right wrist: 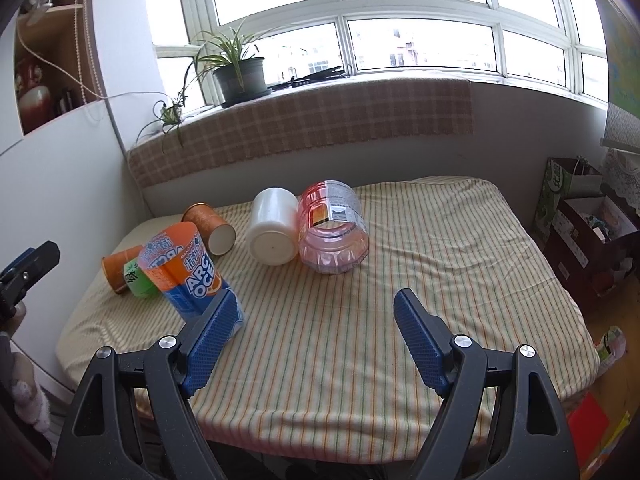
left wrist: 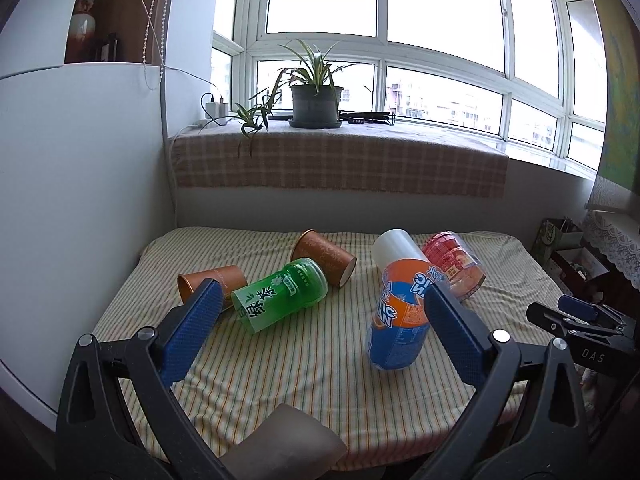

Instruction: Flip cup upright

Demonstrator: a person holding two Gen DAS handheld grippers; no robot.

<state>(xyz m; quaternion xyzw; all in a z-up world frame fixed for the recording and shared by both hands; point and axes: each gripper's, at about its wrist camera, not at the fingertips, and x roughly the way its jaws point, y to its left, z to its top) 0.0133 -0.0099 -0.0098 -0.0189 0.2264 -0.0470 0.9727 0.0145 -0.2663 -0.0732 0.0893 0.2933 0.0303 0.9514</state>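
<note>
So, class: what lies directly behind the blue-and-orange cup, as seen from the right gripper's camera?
Behind the blue-and-orange cup lie a green cup and a brown paper cup, both on their sides on the striped cloth. Most of the green cup is covered.

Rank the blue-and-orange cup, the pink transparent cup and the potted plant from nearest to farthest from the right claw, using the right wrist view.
1. Blue-and-orange cup: just beyond the right claw's left finger, at the left.
2. Pink transparent cup: farther up the striped cloth, near centre, lying on its side.
3. Potted plant: on the window ledge, far back left.
</note>
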